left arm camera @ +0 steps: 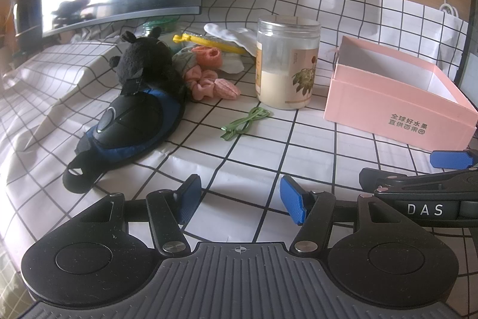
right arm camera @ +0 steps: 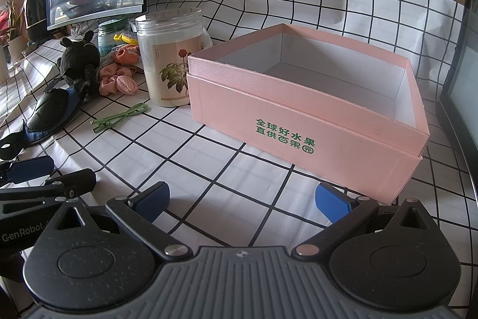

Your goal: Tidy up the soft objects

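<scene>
Both your left tongs (left arm camera: 239,199) and right tongs (right arm camera: 242,202) hang open and empty over the checked surface (left arm camera: 298,157), the pink box (right arm camera: 298,121) standing bare. The black plush toy (left arm camera: 146,62) and pink scrunchie (left arm camera: 203,85) huddle against the tall jar (left arm camera: 286,65), so a careless reach could topple it. The plush also leans on a computer mouse (left arm camera: 125,118), which may drag along.

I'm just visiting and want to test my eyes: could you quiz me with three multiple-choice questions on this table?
1. Where does the green ribbon bow lie?
A in the box
B on the checked cloth
C on the jar

2. What colour is the open cardboard box?
A pink
B blue
C yellow

3. How is the left claw?
A gripping the plush
B shut
C open, empty

B: it lies flat before the clear plastic jar.
A: pink walls, white inside.
C: blue pads apart, nothing between.
</scene>
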